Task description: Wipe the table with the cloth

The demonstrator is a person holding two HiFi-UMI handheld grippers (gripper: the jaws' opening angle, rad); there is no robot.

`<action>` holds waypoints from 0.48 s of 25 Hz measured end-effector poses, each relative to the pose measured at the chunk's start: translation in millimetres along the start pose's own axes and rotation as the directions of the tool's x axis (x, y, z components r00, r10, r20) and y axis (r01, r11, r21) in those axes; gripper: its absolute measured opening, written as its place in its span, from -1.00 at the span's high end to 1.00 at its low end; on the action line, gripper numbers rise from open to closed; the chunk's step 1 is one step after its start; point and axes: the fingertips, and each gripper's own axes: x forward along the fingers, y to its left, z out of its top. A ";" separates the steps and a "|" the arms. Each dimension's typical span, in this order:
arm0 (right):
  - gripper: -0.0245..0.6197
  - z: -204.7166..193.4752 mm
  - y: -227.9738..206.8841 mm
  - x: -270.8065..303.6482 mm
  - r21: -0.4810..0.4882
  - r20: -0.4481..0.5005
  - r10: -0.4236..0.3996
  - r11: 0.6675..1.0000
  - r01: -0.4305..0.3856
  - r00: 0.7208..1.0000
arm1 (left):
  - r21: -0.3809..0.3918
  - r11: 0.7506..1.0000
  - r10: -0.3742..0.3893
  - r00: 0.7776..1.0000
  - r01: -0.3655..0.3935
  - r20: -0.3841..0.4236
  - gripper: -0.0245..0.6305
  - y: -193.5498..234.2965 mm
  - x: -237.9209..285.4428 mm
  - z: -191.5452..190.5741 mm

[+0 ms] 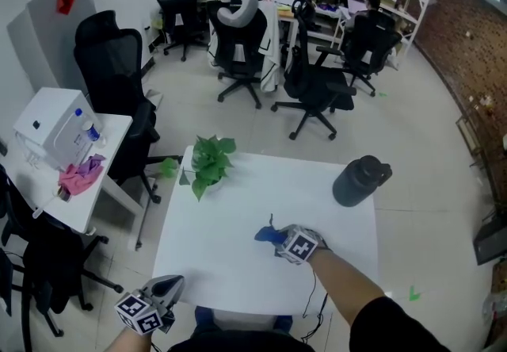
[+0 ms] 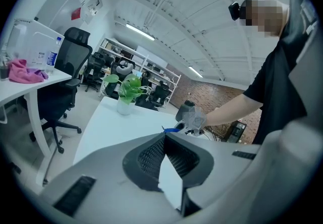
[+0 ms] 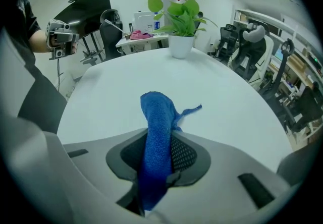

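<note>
Centrally, we show the right hand-held gripper (image 1: 279,237) pointing steeply down at the white desk (image 1: 230,208), its jaws clamped on a blue cloth (image 1: 268,235). In the right gripper view we see the cloth as a rolled strip pinched between the dark meshed pads (image 3: 186,155). It pokes out just ahead of the jaw tips, where its loose end lies on the desk. Well ahead of this hand-held gripper and slightly to its left stands a potted plant (image 1: 210,166). A dark jug (image 1: 360,181) stands ahead and off to its right. We find the left hand-held gripper (image 1: 168,287) well apart to the left, at the desk's near edge, jaw tips together on nothing.
</note>
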 end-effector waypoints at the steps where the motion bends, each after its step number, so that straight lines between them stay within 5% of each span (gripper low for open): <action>1: 0.68 -3.2 6.6 -0.7 -0.001 0.000 0.008 1.000 -0.008 1.000 | 0.000 1.000 -0.002 1.000 0.002 0.001 0.93 -0.4 1.1 0.1; 12: 0.68 -24.2 62.6 -12.9 -0.047 -0.002 0.053 0.997 -0.053 0.999 | 0.004 0.999 -0.032 0.999 0.032 0.003 0.93 -10.7 11.0 0.5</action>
